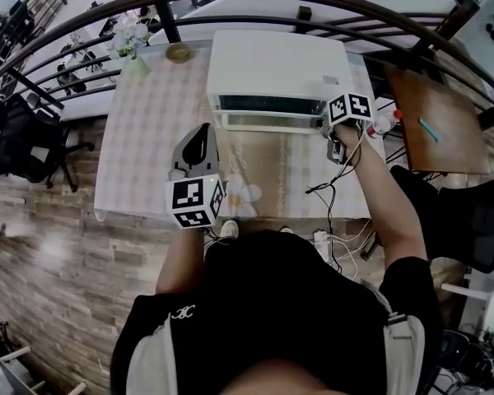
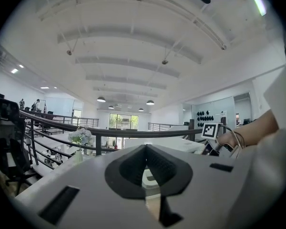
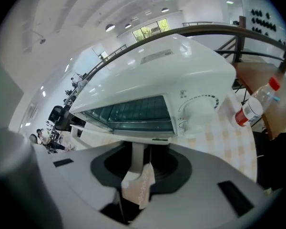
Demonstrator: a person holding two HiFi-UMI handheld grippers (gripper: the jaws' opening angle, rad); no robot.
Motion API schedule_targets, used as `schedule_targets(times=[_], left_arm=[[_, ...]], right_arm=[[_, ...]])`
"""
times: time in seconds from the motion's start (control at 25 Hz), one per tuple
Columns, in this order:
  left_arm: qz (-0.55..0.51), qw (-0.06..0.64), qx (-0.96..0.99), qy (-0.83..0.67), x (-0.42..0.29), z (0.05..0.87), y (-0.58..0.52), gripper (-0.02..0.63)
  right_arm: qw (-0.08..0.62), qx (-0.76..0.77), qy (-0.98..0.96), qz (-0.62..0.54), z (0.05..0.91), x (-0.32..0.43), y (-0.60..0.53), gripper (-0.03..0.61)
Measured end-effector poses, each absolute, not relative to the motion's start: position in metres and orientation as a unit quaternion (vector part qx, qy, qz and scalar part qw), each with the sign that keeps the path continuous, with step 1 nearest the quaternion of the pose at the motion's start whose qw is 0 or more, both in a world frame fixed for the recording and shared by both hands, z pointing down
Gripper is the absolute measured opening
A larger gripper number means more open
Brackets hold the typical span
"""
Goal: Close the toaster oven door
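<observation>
At 12 o'clock on the surface (image 1: 148, 138), toaster oven door (image 3: 133, 113) pinched at its edge by right hand-held gripper (image 3: 139, 168), left hand-held gripper (image 2: 144, 170) pressed together, empty, at 7 o'clock

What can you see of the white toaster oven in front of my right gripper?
The white box-shaped toaster oven looks like glossy painted metal with rounded edges. It stands upright on the pale checked tablecloth, near the table's far edge. Its front has a dark tinted glass door with a white bar beneath. The door is raised, but I cannot tell whether it is fully shut. A round white dial sits right of the door. The right gripper aims its tongs at the front's lower edge; contact is unclear.
</observation>
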State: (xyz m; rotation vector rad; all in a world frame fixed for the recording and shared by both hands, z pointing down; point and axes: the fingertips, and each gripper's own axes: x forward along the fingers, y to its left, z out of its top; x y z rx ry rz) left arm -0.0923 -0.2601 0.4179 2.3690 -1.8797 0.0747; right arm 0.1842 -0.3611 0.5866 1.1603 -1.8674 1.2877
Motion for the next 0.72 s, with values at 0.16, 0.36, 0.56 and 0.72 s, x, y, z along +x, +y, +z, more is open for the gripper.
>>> schedule_targets(times=[0.16, 0.36, 0.56, 0.72], left_arm=[[0.018, 0.067, 0.779, -0.623, -0.1, 0.421, -0.259, 0.014], [0.013, 0.083, 0.778, -0.622, -0.106, 0.431, -0.256, 0.014], [0.01, 0.093, 0.775, -0.625, -0.109, 0.437, -0.251, 0.014], [0.008, 0.091, 0.774, -0.627, -0.11, 0.433, -0.252, 0.014]], right_arm=[[0.307, 0.423, -0.677, 0.518, 0.584, 0.185, -0.38, 0.094], [0.314, 0.42, -0.648, 0.552, 0.584, 0.183, -0.399, 0.092], [0.345, 0.418, -0.64, 0.545, 0.585, 0.184, -0.4, 0.081], [0.364, 0.424, -0.639, 0.528, 0.582, 0.187, -0.402, 0.087]])
